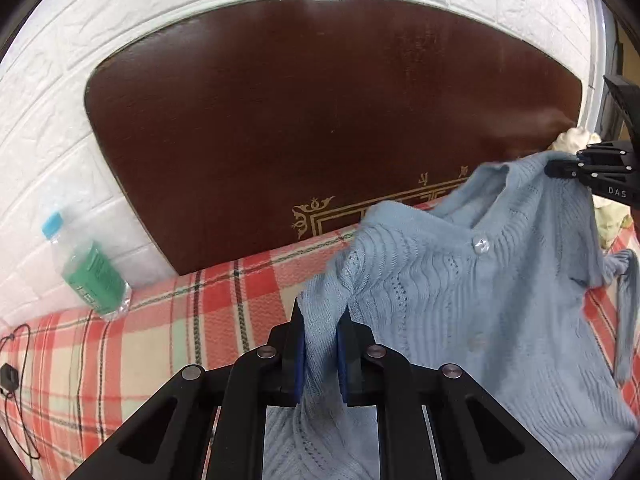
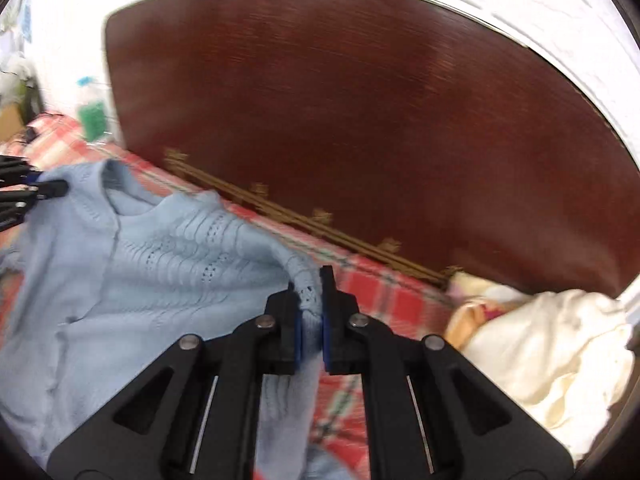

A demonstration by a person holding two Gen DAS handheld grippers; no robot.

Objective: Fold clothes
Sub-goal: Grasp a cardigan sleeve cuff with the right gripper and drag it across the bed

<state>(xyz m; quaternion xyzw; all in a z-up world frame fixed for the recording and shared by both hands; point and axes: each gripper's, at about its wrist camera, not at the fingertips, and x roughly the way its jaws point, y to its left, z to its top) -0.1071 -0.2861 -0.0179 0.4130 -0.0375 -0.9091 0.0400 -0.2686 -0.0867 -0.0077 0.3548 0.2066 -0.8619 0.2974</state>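
**Cardigan pinched at both shoulders, being held up over the bed**

Left wrist view: the left gripper (image 1: 320, 344) is being kept clenched on a bunch of knit at one shoulder of the light-blue cardigan (image 1: 460, 280); fabric is seen pressed between the blue pads. The garment is being suspended above the plaid bed cover (image 1: 160, 320), in front of the dark headboard (image 1: 320, 120). The other shoulder is being gripped by the right gripper (image 1: 560, 168) at the far right. A water bottle (image 1: 88, 268) is lying near the wall, and a black cord (image 1: 16, 376) at the bed edge.

Right wrist view: the right gripper (image 2: 310, 320) is being held clamped on the shoulder knit, with the cardigan (image 2: 120, 280) hanging off to its left. The left gripper (image 2: 44, 190) is being seen at the opposite shoulder. A cream garment (image 2: 540, 352) is piled just beside, on the right.

Risks, as judged: only a thin bunch is being held per side, so loose knit could be slipping out if the span is stretched. Open knit could be snagged on the pad edges at release. A dangling sleeve could be trapped under the body when the piece is laid down. The cream pile could be dragged along if the lay-down drifts right.
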